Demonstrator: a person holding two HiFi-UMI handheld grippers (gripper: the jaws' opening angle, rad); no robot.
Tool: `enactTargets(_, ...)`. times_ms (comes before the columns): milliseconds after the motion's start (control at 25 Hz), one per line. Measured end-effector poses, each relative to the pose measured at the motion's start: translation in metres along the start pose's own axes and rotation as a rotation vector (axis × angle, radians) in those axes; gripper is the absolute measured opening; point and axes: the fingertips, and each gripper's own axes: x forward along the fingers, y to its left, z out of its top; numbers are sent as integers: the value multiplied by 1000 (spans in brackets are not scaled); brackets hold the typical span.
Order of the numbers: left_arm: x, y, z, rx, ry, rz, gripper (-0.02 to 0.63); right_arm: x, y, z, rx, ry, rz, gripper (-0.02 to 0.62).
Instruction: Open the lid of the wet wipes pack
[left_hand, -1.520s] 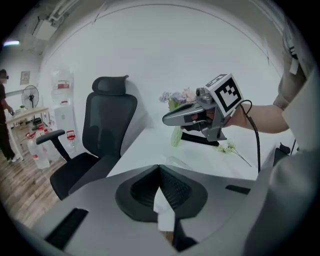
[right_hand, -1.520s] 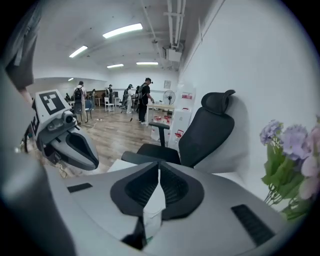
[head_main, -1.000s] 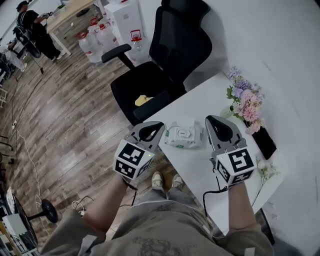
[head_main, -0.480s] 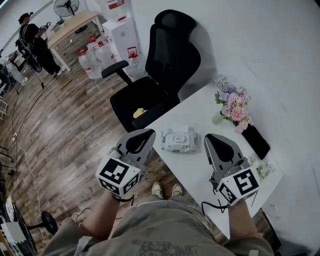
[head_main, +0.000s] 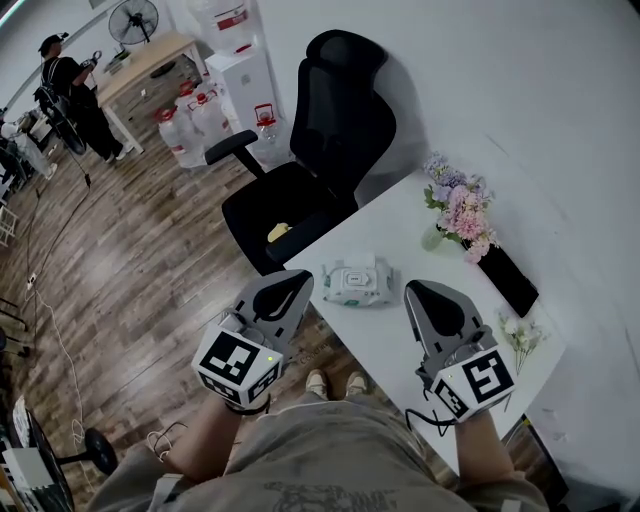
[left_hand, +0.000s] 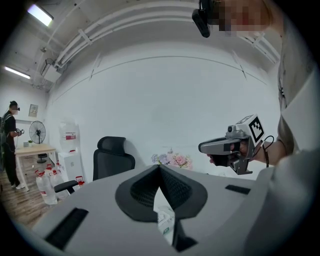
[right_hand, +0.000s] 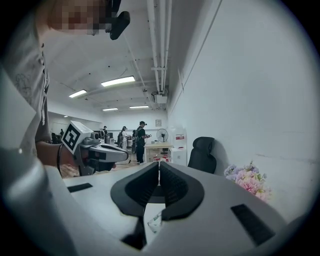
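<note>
Head view, with both gripper views: approach stage, before any contact with the wet wipes pack; the pack lies flat near the front edge of the white table, its small lid facing up and apparently still closed; the left gripper hangs just left of the pack, off the table's edge and above the floor, and the right gripper hangs to the pack's right over the tabletop, so that the pack sits between the two tips and touches neither; each gripper's own view shows its two jaws pressed together at the tip with nothing pinched, only a sliver of the pack visible beneath them; a black office chair stands beyond the table's far corner, a bunch of flowers and a dark flat object rest well behind the pack, clear of the working area; judged next move: one gripper must come down to steady the pack's body, while the other spreads its jaws slightly or uses a tip to catch the lid's free edge and lever it upward; which edge carries the lifting tab cannot be told at this size
</note>
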Motion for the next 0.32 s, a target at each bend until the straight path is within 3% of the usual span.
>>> enactTargets(320,-3,-5,-5,0,9,4,15,-5,1,0,-19,-3,1,35)
